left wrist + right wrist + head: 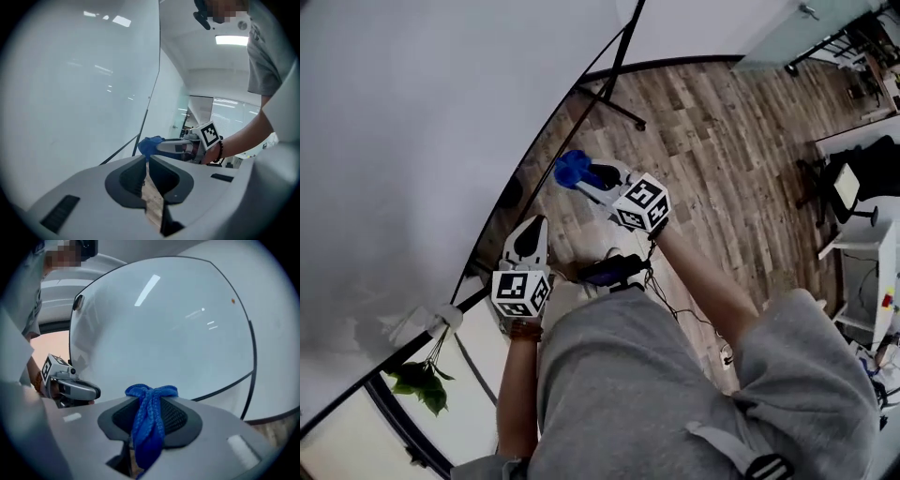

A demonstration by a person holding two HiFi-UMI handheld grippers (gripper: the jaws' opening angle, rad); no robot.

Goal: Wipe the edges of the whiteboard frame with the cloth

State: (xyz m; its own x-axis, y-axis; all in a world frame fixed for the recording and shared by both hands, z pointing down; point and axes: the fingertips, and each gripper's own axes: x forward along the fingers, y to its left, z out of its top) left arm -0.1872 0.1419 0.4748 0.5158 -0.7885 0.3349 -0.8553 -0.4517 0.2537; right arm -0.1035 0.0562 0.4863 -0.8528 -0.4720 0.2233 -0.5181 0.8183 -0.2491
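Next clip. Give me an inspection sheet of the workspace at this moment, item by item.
Surface: whiteboard, white face, no writing seen; black frame.
Job's things: blue cloth, bunched, close to the frame; contact unclear.
Clutter: leafy sprig, lower left in the head view.
Grippers: right gripper fingers shut on the cloth; left gripper fingers together, empty.
Cables: black cable hanging beside the person's right arm.
Surroundings: wooden floor; chair and desk at right.

Blue cloth, white whiteboard with black frame, brown wood-grain floor.
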